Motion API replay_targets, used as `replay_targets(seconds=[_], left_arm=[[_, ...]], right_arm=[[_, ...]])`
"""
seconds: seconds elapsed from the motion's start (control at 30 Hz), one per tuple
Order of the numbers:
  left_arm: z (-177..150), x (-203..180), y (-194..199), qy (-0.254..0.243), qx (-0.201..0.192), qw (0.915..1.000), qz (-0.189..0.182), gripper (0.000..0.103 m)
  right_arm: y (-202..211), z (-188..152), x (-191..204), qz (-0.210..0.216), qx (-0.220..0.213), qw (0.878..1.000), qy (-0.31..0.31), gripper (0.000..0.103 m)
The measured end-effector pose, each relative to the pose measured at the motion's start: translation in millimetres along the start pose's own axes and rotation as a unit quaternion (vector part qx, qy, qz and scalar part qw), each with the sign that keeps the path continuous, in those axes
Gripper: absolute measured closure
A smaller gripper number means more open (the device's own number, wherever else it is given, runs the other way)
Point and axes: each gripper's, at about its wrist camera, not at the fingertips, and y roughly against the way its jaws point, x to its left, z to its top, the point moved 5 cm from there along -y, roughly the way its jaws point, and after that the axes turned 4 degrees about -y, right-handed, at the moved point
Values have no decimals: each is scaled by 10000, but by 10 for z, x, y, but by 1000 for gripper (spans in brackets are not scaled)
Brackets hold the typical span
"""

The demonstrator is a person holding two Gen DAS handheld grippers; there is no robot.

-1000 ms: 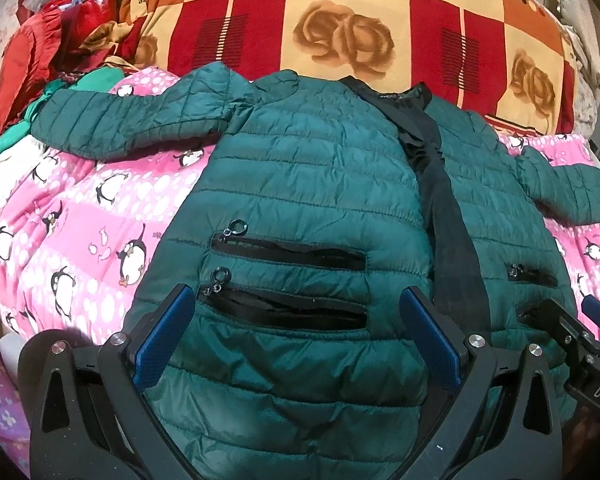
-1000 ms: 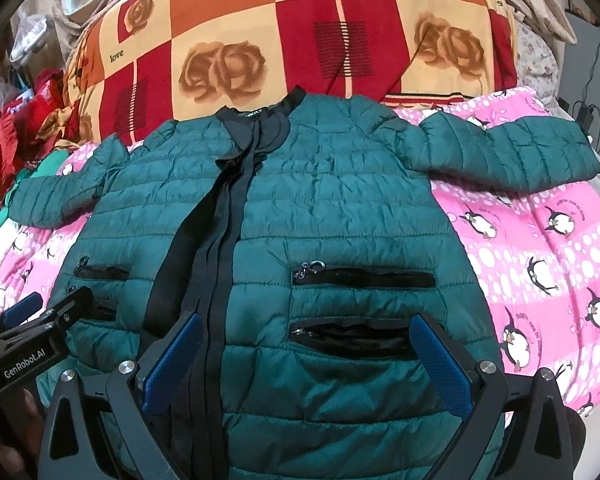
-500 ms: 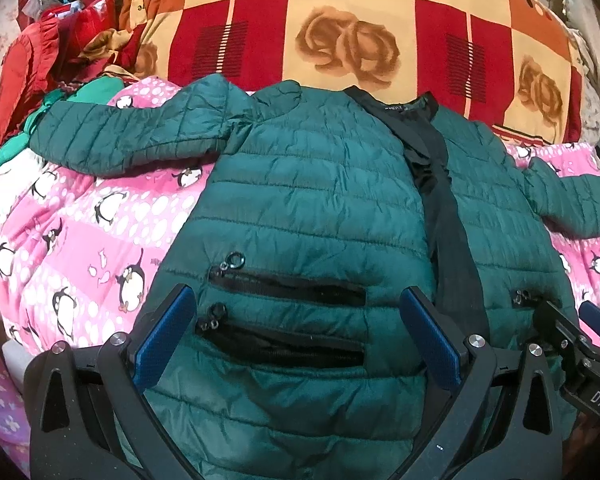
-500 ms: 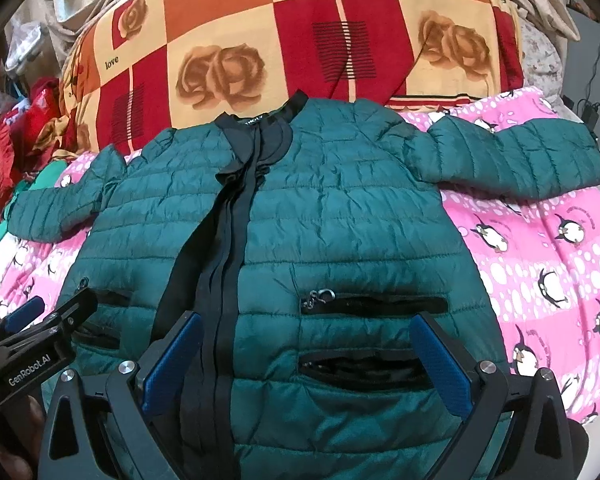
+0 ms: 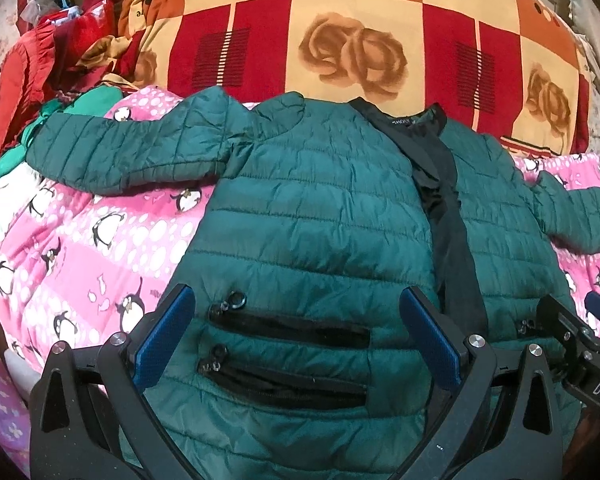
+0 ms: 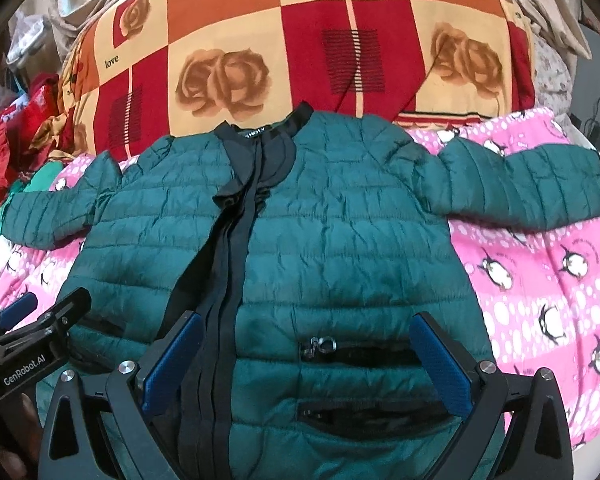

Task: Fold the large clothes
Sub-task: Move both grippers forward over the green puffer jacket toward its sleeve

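Both grippers, left gripper [image 5: 296, 344] and right gripper [image 6: 306, 360], hover wide open and empty over the hem of the green jacket [image 5: 320, 216], which lies flat on the pink blanket [image 5: 80, 248], collar-to-hem axis running straight away, each sleeve nearest its own-side gripper.

Left tongs [image 5: 296, 340] and right tongs [image 6: 306, 360] both gape wide, side by side, gripping nothing

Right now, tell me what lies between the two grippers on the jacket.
The black zipper band running down the front of the green jacket lies between the left gripper and the right gripper; the right wrist view shows it.
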Motion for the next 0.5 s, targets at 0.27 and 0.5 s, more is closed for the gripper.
replay_targets(seconds=[0.27, 0.5], left_arm=[[164, 40, -78, 12, -23, 10000, 25, 1], [328, 55, -164, 20, 31, 10000, 50, 1]], right_arm=[[-92, 218, 60, 186, -72, 9998, -31, 0], [-210, 378, 78, 281, -27, 9995, -123, 0]])
